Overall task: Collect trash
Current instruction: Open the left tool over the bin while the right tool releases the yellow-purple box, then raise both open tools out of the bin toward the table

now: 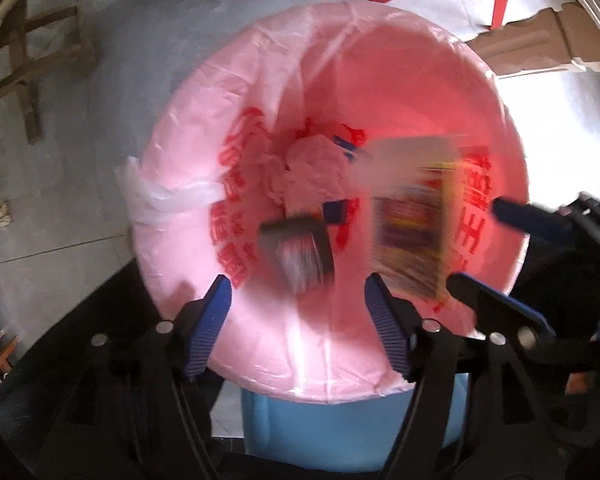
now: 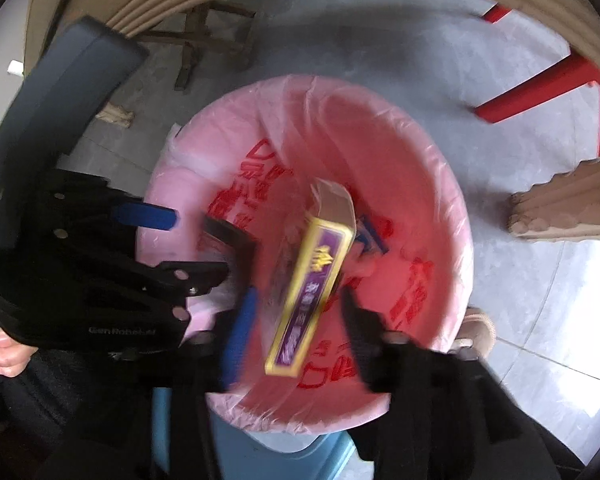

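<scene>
Both open claws hover over pink-lined bin holding 2 boxes.

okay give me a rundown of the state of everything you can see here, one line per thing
Left tool: open, nothing between its fingers.
Right tool: open, over the bin.
Yellow and purple box: loose, tilted, falling into the bag.
Small dark packet: loose, blurred, dropping.
Pink bag: open, lining the blue bin.
</scene>
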A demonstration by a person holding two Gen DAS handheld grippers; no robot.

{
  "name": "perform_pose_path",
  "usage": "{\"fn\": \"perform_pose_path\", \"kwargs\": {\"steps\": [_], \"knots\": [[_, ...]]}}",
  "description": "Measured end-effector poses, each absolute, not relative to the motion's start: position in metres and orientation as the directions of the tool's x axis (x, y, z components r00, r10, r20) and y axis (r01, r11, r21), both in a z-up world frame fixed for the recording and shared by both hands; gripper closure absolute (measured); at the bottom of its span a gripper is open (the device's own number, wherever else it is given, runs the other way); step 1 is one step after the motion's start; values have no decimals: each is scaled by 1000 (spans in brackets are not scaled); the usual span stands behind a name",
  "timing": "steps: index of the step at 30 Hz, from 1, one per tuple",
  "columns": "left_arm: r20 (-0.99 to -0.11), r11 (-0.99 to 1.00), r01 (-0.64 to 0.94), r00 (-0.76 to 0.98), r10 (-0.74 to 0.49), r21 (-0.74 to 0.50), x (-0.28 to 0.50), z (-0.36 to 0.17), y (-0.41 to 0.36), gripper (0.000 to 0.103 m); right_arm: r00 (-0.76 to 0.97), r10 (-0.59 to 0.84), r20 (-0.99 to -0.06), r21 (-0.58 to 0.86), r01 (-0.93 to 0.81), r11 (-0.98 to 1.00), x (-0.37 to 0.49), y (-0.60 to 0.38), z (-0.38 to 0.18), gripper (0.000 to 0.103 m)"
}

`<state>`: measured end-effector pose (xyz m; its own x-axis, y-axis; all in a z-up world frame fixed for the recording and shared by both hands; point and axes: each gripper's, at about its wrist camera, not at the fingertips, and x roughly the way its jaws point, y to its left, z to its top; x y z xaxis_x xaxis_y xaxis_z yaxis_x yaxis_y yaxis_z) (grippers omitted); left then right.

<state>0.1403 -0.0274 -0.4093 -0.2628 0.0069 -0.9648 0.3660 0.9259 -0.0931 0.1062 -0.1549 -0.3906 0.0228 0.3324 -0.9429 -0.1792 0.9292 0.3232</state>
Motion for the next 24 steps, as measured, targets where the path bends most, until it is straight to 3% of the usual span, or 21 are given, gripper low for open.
{"fn": "perform_pose_path", "kwargs": {"steps": [17,24], "knots": [[-977,927,369,-213,12,-69,138,-386,-23,32,44,353,-935,341,-174,924,103,-156,-379,42],[-999,933,357,-38,-24,-36,125,-293,-10,32,155,405,-901,371,-211,904,94,-159,-308,42]]}}
